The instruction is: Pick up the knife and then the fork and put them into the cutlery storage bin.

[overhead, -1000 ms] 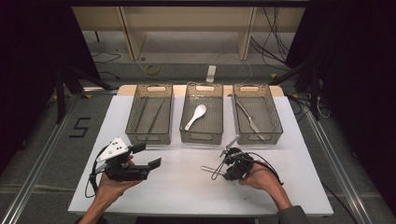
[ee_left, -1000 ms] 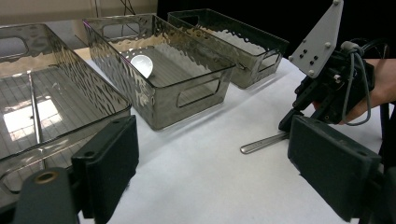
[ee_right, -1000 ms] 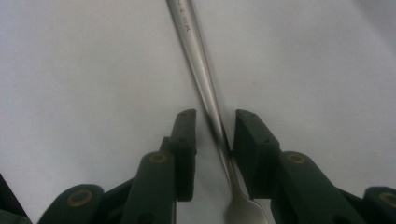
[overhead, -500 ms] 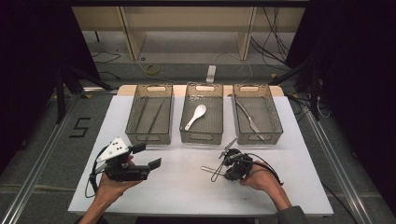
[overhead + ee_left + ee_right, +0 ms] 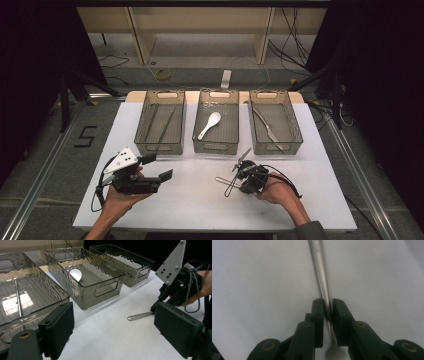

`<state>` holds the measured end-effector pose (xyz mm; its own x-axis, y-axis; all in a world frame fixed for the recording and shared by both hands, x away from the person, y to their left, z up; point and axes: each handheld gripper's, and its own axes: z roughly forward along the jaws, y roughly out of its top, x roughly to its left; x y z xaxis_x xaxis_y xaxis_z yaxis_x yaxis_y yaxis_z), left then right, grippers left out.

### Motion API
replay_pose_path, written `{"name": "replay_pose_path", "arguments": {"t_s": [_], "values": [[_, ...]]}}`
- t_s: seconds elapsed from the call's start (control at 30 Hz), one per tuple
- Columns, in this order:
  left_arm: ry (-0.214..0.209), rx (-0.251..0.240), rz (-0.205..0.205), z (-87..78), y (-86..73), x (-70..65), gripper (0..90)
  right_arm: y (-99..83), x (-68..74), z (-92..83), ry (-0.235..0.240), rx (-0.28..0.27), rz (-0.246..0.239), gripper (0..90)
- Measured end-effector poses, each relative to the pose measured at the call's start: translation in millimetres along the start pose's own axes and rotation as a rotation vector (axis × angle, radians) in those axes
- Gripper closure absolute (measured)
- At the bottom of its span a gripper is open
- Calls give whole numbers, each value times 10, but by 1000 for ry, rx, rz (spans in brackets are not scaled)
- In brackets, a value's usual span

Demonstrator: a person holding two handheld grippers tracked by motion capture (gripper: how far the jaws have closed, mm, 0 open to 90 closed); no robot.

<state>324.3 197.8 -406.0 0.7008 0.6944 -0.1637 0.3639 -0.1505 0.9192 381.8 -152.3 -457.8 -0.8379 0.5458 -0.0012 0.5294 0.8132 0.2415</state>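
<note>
A metal utensil (image 5: 319,270) lies flat on the white table (image 5: 200,205), its handle end (image 5: 221,179) sticking out left of my right gripper (image 5: 239,179). In the right gripper view the jaws (image 5: 328,307) have just been closing and now pinch the thin handle between their pads, with the wider end blurred below. The left gripper view shows the same handle (image 5: 140,315) running under that gripper (image 5: 160,305). My left gripper (image 5: 157,167) is held above the table's front left, jaws wide open (image 5: 115,327) and nothing between them.
Three clear bins stand in a row at the back. The left bin (image 5: 159,148) holds thin dark sticks, the middle bin (image 5: 216,147) a white spoon (image 5: 209,125), the right bin (image 5: 276,148) a metal utensil (image 5: 267,127). Cables trail from both grippers.
</note>
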Motion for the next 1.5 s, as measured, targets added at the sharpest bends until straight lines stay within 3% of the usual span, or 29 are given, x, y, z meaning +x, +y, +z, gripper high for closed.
{"name": "replay_pose_path", "arguments": {"t_s": [0.57, 1.13, 1.5], "values": [[1, 1, 1, -1, 0, 3, 160, 0, -4, -10, 10, 1, -2, 846], [3, -1, 2, -7, 4, 2, 162, -103, -163, -165, 25, -87, 77, 848], [8, -9, -3, -15, 5, 13, 162, -218, -322, -455, 14, -180, 137, 848]]}}
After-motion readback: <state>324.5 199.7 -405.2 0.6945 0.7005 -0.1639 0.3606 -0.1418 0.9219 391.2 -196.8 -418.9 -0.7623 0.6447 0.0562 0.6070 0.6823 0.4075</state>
